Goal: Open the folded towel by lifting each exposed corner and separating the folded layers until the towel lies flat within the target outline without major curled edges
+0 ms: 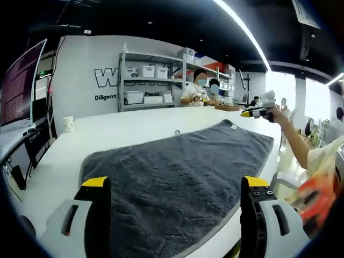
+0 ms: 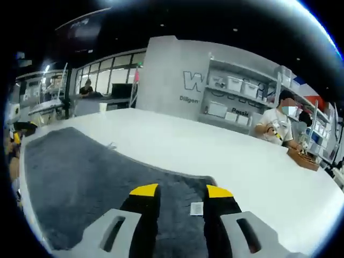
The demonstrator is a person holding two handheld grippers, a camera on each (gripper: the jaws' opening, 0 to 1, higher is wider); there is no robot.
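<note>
A dark grey towel lies spread out flat on the white table, with its white label at the far right corner. My left gripper stands wide open over the towel's near edge, nothing between its yellow-tipped jaws. The right gripper hovers in a hand beyond the far right corner, above the table. In the right gripper view, my right gripper is open just above the towel, the label showing in the gap. The left gripper appears at the far left edge.
A white cup stands at the table's back left, next to a monitor. A small object lies beyond the towel. Shelves with white bins and seated people are behind. A wooden box sits at the table's far side.
</note>
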